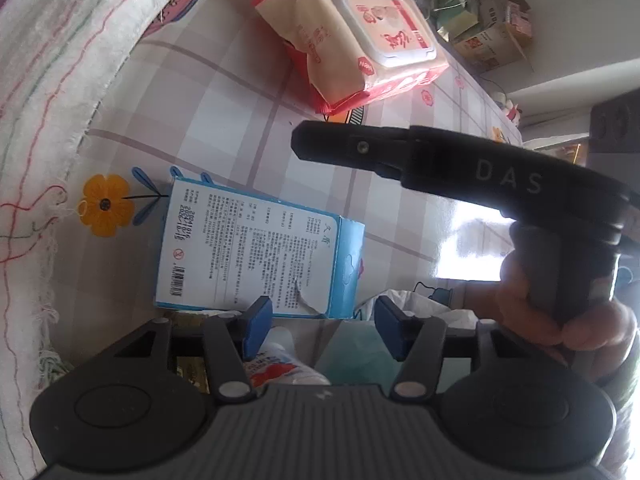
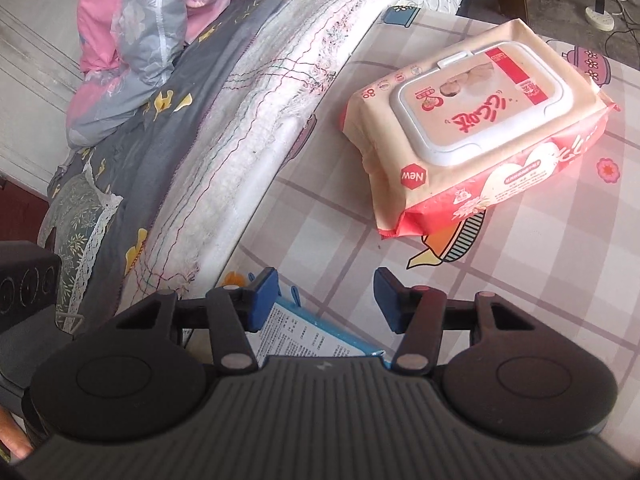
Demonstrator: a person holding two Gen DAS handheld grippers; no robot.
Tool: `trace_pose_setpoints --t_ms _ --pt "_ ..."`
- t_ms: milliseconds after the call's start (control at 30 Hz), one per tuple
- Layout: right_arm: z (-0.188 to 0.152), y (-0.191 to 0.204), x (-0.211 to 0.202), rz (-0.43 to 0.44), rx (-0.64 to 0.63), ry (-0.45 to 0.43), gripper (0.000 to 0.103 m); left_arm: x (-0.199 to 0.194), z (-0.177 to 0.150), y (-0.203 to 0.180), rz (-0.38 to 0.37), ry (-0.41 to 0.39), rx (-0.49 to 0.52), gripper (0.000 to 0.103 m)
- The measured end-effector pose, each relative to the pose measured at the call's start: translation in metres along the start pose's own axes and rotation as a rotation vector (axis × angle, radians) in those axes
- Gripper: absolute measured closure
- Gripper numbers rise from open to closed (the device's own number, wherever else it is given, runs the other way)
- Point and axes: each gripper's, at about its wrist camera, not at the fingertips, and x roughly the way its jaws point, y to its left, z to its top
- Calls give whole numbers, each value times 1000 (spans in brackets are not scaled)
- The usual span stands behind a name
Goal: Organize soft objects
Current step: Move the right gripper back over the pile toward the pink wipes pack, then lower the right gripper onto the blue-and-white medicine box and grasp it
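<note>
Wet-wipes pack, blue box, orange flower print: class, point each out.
wet-wipes pack [image 2: 472, 120]: right wrist view, on its white lid.
blue box [image 1: 256, 256]: left wrist view, on its printed panel.
orange flower print [image 1: 106, 205]: left wrist view, on its centre.

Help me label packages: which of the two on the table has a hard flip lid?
The pink wet-wipes pack, with a white plastic flip lid on top. The blue-and-white box beside it is plain printed cardboard.

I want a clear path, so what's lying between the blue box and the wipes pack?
Only bare checked tablecloth lies between the blue box and the wipes pack; the left wrist view shows it. The right tool hovers above that gap.
</note>
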Motion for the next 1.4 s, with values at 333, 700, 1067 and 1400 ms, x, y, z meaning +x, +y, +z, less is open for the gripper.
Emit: trace_pose_setpoints --t_ms 333,700,1067,1400 --pt "2 -11 15 41 44 49 49 -23 -20 0 215 -65 95 31" --pt "-4 -14 35 15 63 83 49 13 -3 17 52 24 -55 30" --pt "-24 -45 20 87 246 145 49 11 13 4 60 -146 7 30" --pt "-37 -53 14 104 300 112 53 16 3 -18 173 -203 152 39"
